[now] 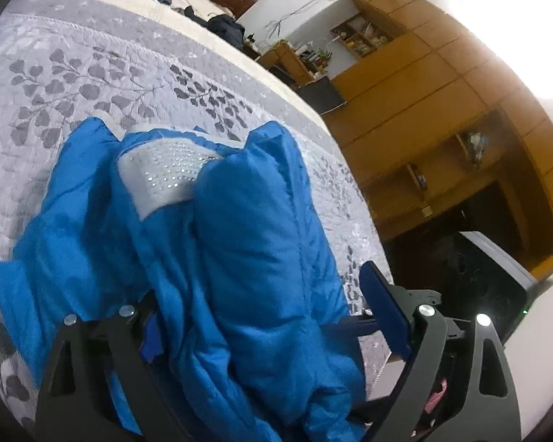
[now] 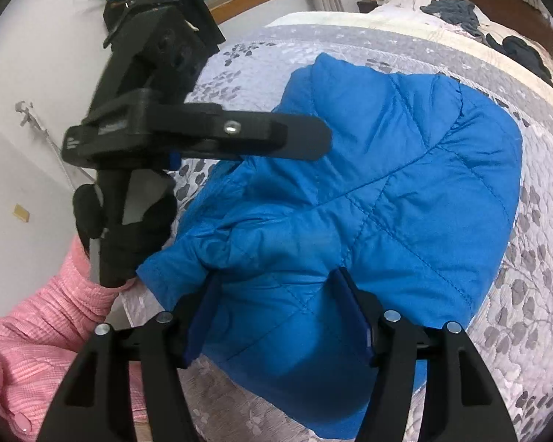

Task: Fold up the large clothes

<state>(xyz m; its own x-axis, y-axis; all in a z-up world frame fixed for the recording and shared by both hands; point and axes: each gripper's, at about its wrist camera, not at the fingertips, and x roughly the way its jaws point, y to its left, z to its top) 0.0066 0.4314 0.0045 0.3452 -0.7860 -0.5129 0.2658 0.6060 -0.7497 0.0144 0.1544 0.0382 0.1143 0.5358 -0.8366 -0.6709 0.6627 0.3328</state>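
Folding the blue jacket (image 2: 387, 191) lying on the bed (image 2: 527, 313) goes best if the spread right gripper (image 2: 284, 313) and left gripper (image 1: 261, 305), seemingly spread too, pinch matching edges together.

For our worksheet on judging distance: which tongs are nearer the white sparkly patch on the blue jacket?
Left. The left tongs straddle the bunched jacket with the patch just ahead; the right tongs straddle a quilted edge, with no patch in their view.
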